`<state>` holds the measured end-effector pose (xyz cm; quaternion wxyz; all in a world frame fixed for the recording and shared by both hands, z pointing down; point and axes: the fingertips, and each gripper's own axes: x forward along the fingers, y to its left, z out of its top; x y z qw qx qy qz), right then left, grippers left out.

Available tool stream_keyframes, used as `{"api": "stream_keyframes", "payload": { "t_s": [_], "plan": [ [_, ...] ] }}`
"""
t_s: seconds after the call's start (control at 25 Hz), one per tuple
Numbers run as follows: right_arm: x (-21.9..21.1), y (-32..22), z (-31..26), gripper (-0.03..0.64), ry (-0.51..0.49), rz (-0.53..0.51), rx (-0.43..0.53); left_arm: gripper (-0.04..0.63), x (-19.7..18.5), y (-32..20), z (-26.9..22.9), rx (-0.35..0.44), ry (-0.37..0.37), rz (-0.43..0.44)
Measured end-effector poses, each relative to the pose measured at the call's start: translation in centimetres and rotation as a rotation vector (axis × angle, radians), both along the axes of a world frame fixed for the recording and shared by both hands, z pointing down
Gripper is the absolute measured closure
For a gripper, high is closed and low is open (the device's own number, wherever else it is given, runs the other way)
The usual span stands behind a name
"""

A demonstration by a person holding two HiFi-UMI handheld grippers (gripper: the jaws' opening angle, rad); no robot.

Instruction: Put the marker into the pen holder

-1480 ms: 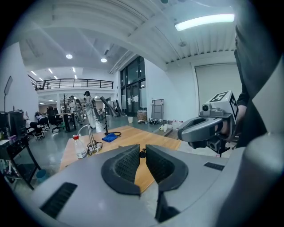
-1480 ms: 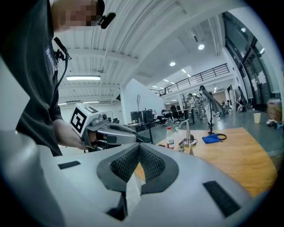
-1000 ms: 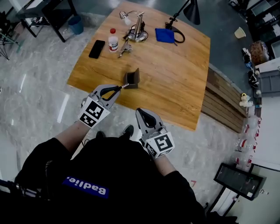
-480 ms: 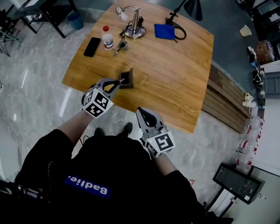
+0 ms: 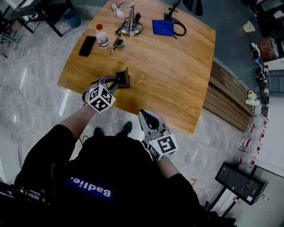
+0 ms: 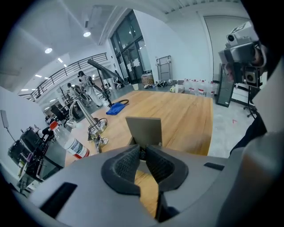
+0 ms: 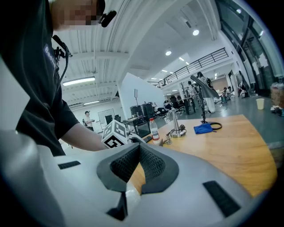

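Observation:
The dark grey pen holder (image 5: 123, 78) stands near the front left of the wooden table (image 5: 177, 75). My left gripper (image 5: 115, 83) is right at its near side, shut on the marker. In the left gripper view only a dark end of the marker (image 6: 142, 153) shows, pinched between the pads of the left gripper (image 6: 142, 150), with the pen holder (image 6: 144, 130) straight ahead and very close. I cannot tell whether the marker's tip is inside the holder. My right gripper (image 5: 147, 115) hangs shut and empty off the table's front edge; in its own view the right gripper (image 7: 139, 150) has its pads together.
At the table's far left lie a black phone (image 5: 86, 45), a small bottle (image 5: 102, 37) with a red cap, keys (image 5: 116, 43) and a metal lamp base (image 5: 130, 27). A blue cloth (image 5: 162, 26) and a black lamp (image 5: 195, 5) are at the back.
My left gripper has moved forward with the marker, from the table's front edge up to the pen holder. The right gripper has stayed where it was.

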<state>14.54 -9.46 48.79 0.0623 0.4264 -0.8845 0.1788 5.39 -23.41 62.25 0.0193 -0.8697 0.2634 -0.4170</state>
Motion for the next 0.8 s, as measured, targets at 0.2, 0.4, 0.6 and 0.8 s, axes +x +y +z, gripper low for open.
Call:
{"api": "stream_keyframes", "payload": {
  "t_s": [0.2,0.4,0.6,0.8],
  "plan": [
    [0.5,-0.2,0.3,0.611,0.0,0.001,-0.007,0.543,0.9,0.0,1.1,-0.001,-0.031,0.016],
    [0.7,-0.1,0.6,0.611,0.001,0.003,-0.015,0.543,1.5,0.6,1.8,-0.006,-0.04,0.038],
    [0.4,-0.1,0.7,0.611,0.002,-0.001,-0.018,0.541,1.7,0.9,1.8,-0.007,-0.026,0.052],
    [-0.7,0.0,0.5,0.611,0.008,-0.01,-0.015,0.532,1.6,1.6,1.0,-0.001,0.006,0.075]
  ]
}}
